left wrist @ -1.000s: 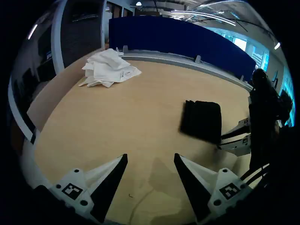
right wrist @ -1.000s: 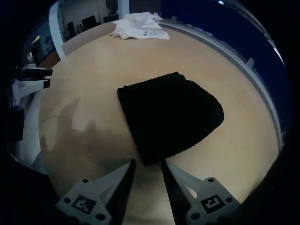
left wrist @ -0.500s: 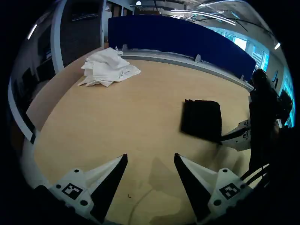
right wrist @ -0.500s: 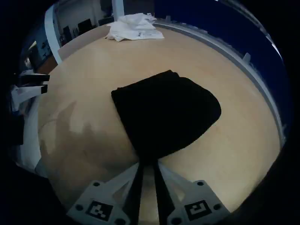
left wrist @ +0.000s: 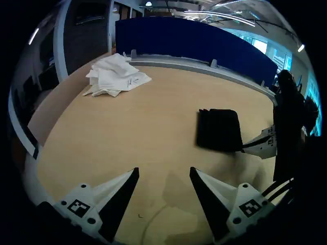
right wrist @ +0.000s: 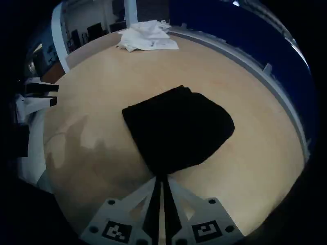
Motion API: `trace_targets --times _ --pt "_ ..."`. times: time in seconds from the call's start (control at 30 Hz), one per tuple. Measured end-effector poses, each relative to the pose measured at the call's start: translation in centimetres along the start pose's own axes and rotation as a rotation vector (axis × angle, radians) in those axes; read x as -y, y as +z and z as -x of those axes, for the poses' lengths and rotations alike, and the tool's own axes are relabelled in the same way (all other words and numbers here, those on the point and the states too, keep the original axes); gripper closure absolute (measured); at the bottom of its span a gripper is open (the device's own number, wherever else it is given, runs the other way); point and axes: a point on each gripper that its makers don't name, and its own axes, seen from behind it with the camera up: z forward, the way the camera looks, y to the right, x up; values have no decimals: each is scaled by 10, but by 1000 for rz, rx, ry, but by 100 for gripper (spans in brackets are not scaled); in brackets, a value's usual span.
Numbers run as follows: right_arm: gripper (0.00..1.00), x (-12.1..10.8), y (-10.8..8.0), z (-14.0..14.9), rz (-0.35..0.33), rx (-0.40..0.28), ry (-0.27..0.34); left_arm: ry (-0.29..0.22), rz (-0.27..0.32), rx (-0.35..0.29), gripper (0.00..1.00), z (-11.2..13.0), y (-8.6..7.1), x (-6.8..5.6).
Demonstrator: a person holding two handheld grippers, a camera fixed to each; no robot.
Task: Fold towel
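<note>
Ideally the right gripper (right wrist: 162,179), clamped at lower centre on a corner of the black towel (right wrist: 180,126), lifts gently; the left gripper (left wrist: 163,175) gapes empty.

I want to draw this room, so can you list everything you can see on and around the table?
towel: one, black, folded flat, middle of the table
cloths: one crumpled pile, white, far end of the table
table: one, light wood, under everything
screen: one, dark blue, along the table's far edge
person: one, dark figure, at the table's edge behind the right gripper
left gripper: one, white with black fingers, jaws open, low over bare table, holding nothing
right gripper: one, white with black fingers, jaws closed on the towel's near corner
</note>
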Motion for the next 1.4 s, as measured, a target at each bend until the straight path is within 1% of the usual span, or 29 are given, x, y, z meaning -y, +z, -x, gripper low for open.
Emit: trace_targets --times 0.13,0.33,0.57,0.77,0.97,1.07,1.4 --pt "96 -7 -13 -18 14 -31 -20 3 5 -9 8 -6 0 -2" --pt "96 -23 -39 -55 49 -87 -57 11 14 -26 8 -17 -1 -4" --pt "96 -42 -79 -103 92 -157 -97 23 25 -49 8 -30 -4 -7" --pt "96 -53 -113 -132 119 -208 -120 35 34 -61 8 -37 -7 -11" --pt "96 -66 -139 -145 149 -244 -127 49 41 -71 8 -45 -7 -16" --pt "96 -73 -147 -146 165 -247 -124 54 46 -73 8 -48 -8 -19" --pt "96 -100 -168 -134 199 -253 -96 62 60 -76 8 -55 -9 -25"
